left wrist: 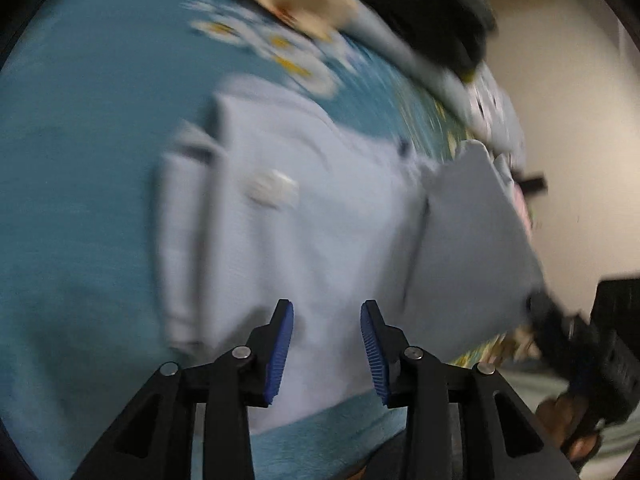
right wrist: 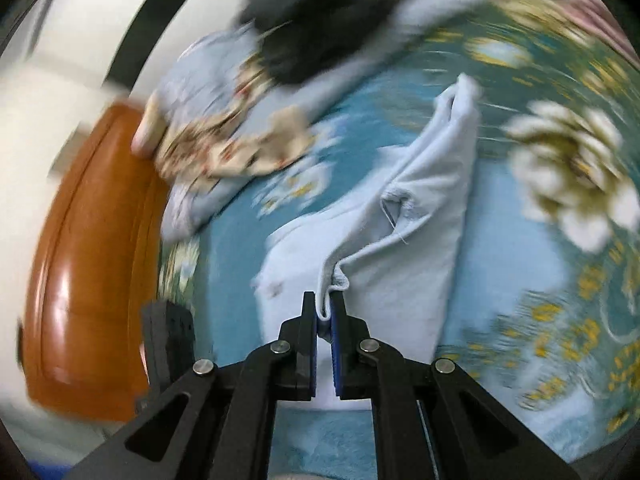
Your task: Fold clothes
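A pale blue garment (left wrist: 304, 232) lies partly folded on a teal floral bedspread (left wrist: 88, 152), with a white round patch on it. My left gripper (left wrist: 327, 344) hovers open just above its near edge, nothing between the blue pads. In the right wrist view my right gripper (right wrist: 325, 312) is shut on a bunched edge of the same pale blue garment (right wrist: 420, 216), lifting a flap off the bedspread (right wrist: 240, 240). In the left wrist view that lifted flap (left wrist: 476, 248) hangs at the right, with the right gripper (left wrist: 540, 308) blurred at its corner. Both views are motion-blurred.
A heap of other clothes sits at the far side: a black item (right wrist: 320, 36), a beige floral piece (right wrist: 228, 148) and pale blue fabric (right wrist: 196, 76). An orange-brown wooden bed board (right wrist: 92, 264) borders the bedspread on the left. A white wall (left wrist: 568, 120) lies beyond.
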Demonstrator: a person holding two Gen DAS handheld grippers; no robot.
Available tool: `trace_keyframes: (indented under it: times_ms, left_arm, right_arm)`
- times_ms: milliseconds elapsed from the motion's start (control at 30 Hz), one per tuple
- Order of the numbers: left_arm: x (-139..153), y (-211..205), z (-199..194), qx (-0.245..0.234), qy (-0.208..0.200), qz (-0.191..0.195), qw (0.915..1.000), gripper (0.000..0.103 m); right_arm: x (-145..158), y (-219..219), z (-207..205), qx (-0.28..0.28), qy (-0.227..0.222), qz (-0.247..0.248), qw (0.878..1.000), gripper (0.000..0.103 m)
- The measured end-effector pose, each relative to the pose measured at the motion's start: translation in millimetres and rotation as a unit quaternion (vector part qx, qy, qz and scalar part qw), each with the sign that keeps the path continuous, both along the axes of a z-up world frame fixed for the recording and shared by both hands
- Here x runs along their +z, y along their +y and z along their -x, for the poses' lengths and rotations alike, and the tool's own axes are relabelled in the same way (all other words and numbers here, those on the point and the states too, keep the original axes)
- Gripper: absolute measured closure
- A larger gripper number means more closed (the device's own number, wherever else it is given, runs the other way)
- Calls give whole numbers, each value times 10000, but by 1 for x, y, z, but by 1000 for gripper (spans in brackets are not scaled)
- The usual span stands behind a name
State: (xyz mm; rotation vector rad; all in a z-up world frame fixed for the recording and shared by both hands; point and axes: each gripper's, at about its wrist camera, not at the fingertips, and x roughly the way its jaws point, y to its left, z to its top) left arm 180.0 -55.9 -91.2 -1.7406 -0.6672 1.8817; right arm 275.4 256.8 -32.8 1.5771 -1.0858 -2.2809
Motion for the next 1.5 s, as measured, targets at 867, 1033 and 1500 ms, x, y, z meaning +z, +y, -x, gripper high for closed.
trace_keyframes:
  times_ms: [867,1033,1500]
  left_arm:
    - [-22,-29,2,443,-502,-845,9942,46]
    - [-15,-30,-6,240,-461,-569,9970,46]
    - [-28,-17,-43,-489,-792,160,9955,46]
  right_arm:
    - [-33,-115,25,1834,-676,408,9799,90]
    - [-21,-43,14,678,-290,1018,9921,66]
    - [-80,75,-48,-1820,-546,2271,9552,63]
